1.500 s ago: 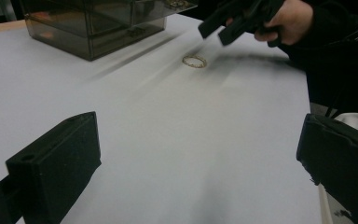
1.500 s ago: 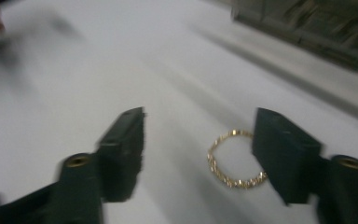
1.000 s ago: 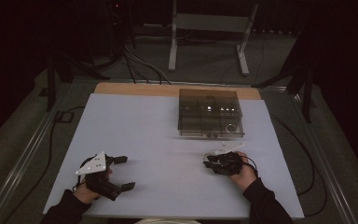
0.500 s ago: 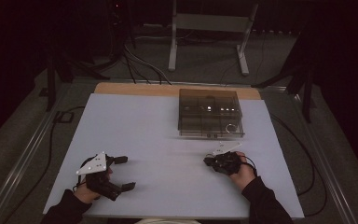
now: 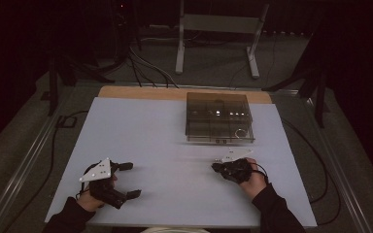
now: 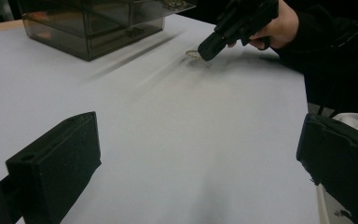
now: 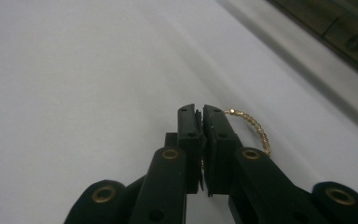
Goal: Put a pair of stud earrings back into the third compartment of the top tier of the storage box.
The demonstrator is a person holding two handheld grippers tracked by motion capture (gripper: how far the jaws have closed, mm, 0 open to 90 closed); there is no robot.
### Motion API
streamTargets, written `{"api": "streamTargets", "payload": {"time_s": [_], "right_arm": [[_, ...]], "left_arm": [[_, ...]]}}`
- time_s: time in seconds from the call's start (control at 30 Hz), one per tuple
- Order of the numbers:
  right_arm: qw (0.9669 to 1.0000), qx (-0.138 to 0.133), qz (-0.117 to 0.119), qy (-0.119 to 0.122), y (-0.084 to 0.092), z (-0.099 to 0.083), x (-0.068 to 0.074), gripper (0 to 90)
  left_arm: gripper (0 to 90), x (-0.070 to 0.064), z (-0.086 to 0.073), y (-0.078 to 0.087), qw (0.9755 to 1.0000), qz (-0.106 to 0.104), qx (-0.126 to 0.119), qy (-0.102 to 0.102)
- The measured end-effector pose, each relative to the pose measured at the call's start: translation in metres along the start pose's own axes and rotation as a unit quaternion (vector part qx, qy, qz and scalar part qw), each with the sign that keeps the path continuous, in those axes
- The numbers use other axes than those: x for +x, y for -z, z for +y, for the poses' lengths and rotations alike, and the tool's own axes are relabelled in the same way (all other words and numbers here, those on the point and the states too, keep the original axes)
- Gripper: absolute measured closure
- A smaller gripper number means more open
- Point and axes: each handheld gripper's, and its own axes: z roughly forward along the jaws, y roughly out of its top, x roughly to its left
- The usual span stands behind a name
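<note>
A thin gold beaded bracelet (image 7: 254, 125) lies on the white tabletop (image 5: 165, 141), its loop curving out to one side of my right gripper (image 7: 199, 112). The jaws of that gripper are pressed together on the bracelet's near part. In the high view my right gripper (image 5: 217, 167) sits low at the table's front right and points left. From the left gripper view the bracelet (image 6: 193, 53) shows at the tip of the right gripper (image 6: 205, 52). My left gripper (image 5: 131, 179) rests at the front left, its jaws wide apart with only bare table between them (image 6: 198, 154).
A smoky clear drawer box (image 5: 218, 119) stands at the back of the table, just beyond the right hand. A wooden strip (image 5: 141, 93) edges the far side. Cables (image 5: 58, 141) trail along the floor on both sides, and a metal stand (image 5: 218, 29) is behind.
My right gripper's jaws have drawn together on the bracelet, and the hand has shifted only slightly. The left hand and gripper have kept still.
</note>
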Motion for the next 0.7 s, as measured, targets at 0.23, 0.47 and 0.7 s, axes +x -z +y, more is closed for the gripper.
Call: {"api": "streamTargets", "payload": {"time_s": [0.23, 0.47, 0.7], "right_arm": [[0.9998, -0.017, 0.005, -0.002, 0.012, 0.006, 0.002, 87.2], [0.9989, -0.04, 0.021, -0.008, 0.025, 0.015, 0.004, 87.1], [0.9985, -0.051, 0.021, -0.005, 0.034, 0.023, 0.004, 87.2]], "left_arm": [[0.5, 0.0, 0.0, -0.001, 1.0, -0.001, 0.002, -0.001], [0.5, -0.001, 0.0, -0.001, 1.0, 0.0, 0.003, -0.002], [0.5, -0.001, 0.0, -0.001, 1.0, -0.001, 0.003, -0.003]]}}
